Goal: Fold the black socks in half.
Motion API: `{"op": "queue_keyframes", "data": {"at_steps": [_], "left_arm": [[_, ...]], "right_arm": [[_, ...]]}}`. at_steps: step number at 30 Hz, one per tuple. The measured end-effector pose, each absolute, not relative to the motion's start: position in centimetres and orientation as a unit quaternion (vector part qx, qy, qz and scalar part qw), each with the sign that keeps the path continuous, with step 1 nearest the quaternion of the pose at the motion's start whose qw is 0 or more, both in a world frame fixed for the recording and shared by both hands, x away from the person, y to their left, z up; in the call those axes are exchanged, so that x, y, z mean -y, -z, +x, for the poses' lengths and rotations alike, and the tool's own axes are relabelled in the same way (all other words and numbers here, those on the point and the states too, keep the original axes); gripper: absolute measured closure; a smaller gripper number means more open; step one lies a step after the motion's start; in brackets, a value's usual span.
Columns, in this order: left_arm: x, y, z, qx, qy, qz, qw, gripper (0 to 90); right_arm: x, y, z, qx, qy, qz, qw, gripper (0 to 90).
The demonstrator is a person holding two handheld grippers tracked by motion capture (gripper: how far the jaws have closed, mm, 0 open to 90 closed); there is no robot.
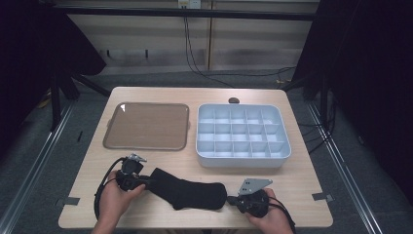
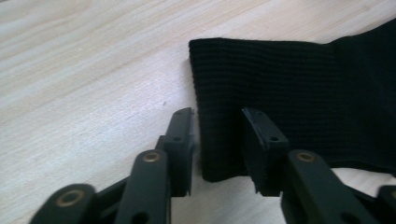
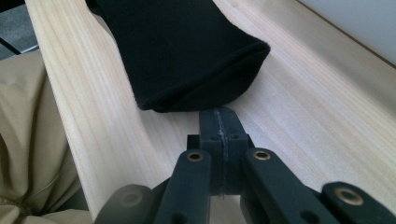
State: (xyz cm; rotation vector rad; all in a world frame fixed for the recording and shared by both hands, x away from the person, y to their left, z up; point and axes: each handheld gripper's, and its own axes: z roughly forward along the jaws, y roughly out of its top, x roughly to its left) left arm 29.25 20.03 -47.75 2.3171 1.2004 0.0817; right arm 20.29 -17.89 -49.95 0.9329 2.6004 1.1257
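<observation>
The black sock [image 1: 187, 192] lies flat along the table's [image 1: 292, 180] near edge; it looks soft, light and limp. Its ribbed cuff sits between the spread left tongs [image 2: 217, 140], best pinched there. The right tongs [image 3: 219, 126] are pressed together at the toe, gripping nothing.

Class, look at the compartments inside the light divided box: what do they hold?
The divided box shows bare compartments in the high view; nothing lies in those visible. Its near wall hides part of the front row's floors, so something small and flat there cannot be ruled out.
</observation>
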Motion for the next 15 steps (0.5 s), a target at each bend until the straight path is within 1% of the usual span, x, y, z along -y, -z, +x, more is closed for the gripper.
{"op": "queue_keyframes", "data": {"at_steps": [4,6,7,8,9,11,15], "left_arm": [[-19.83,47.77,29.08,-0.439,-0.036,0.859,0.261,63.1],[-19.79,47.78,29.03,-0.439,-0.03,0.858,0.263,70.5],[-19.68,47.78,28.96,-0.441,-0.03,0.858,0.263,70.5],[-19.51,47.71,28.97,-0.441,-0.023,0.86,0.257,75.3],[-19.51,47.71,28.97,-0.441,-0.023,0.86,0.257,76.8],[-19.4,47.63,29.17,-0.45,-0.004,0.857,0.253,78.9],[-19.23,47.41,29.22,-0.452,0.007,0.855,0.253,80.4]], "right_arm": [[17.92,49.94,20.3,-0.869,-0.375,0.312,0.08,90.0],[17.89,49.93,20.27,-0.869,-0.375,0.314,0.08,90.0],[17.89,49.93,20.27,-0.869,-0.375,0.314,0.08,90.0],[17.89,49.94,20.3,-0.869,-0.375,0.313,0.08,90.0],[17.89,49.94,20.3,-0.869,-0.375,0.313,0.08,90.0],[17.81,49.96,20.29,-0.868,-0.376,0.313,0.079,90.0],[17.8,49.94,20.3,-0.869,-0.375,0.313,0.081,90.0]]}}
